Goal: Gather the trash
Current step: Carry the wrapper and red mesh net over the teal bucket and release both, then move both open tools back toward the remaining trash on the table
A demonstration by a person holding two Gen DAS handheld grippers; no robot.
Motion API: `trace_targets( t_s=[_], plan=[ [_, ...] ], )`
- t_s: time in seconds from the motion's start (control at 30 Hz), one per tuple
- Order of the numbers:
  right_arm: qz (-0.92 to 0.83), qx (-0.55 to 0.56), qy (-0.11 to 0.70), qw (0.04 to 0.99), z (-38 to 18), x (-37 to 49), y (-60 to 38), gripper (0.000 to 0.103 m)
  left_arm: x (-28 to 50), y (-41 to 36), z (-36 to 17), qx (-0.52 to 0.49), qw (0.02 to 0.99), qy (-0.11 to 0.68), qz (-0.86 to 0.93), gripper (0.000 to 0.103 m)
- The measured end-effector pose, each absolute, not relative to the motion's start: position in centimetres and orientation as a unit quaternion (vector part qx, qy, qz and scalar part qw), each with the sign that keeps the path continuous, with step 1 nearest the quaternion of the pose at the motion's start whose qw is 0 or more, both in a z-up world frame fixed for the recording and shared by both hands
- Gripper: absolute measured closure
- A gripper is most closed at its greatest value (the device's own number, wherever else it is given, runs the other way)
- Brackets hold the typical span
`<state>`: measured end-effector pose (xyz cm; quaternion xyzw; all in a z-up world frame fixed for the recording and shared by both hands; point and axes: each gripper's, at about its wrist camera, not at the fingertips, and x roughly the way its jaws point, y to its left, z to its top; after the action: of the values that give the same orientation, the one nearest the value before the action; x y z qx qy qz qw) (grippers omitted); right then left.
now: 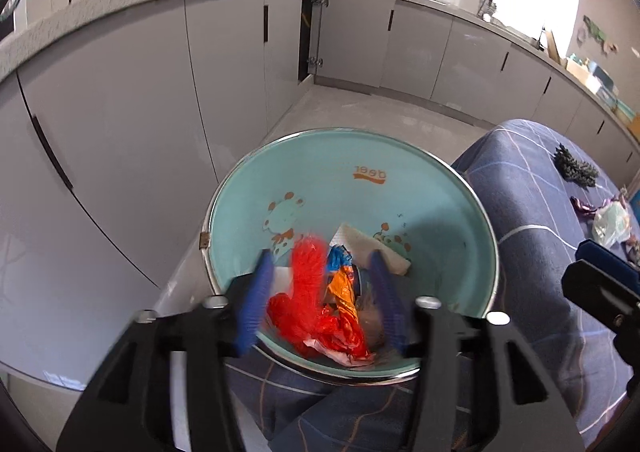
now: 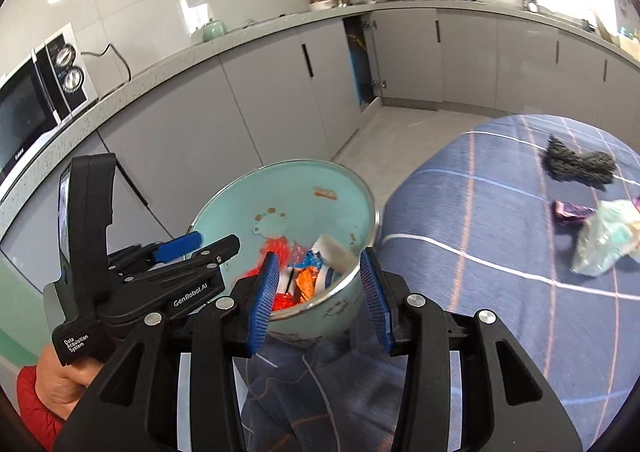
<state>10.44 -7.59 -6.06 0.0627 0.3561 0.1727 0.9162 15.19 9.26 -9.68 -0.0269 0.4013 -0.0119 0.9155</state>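
Drop-off over the bin, with more litter waiting on the cloth

The left gripper (image 1: pixel 320 292) hangs over the pale green bin (image 1: pixel 420 187), its jaws standing apart with a red plastic scrap (image 1: pixel 308 284) blurred between them (I judge it released, not gripped), above orange and blue wrappers (image 1: pixel 340 284) and a white piece. The right gripper (image 2: pixel 318 292) is partly open and empty, near the bin's rim. Still on the blue checked cloth (image 2: pixel 460 211) lie a crumpled clear bag (image 2: pixel 604 240), a purple wrapper (image 2: pixel 570 213) just beside it and a dark fuzzy scrap (image 2: pixel 576 163). Next, I judge, the right gripper must swing over to those and pinch one.
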Motion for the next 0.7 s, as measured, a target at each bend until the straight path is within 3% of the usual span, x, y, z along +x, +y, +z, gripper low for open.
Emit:
trace_targets(
  t_s=[0.13,0.23,0.7],
  plan=[
    [0.153,0.071,0.345,0.923,-5.9,9.5,-9.0,0.057,14.6,8.4,-9.1,-0.009,0.921,0.389,-0.007,0.033],
    [0.140,0.079,0.339,0.927,-5.7,8.9,-10.0,0.055,14.3,8.2,-8.7,-0.006,0.923,0.384,0.004,0.018],
    [0.101,0.092,0.307,0.942,-4.6,6.5,-13.1,0.053,12.3,7.0,-6.3,-0.007,0.935,0.355,-0.016,0.006]
  ],
)
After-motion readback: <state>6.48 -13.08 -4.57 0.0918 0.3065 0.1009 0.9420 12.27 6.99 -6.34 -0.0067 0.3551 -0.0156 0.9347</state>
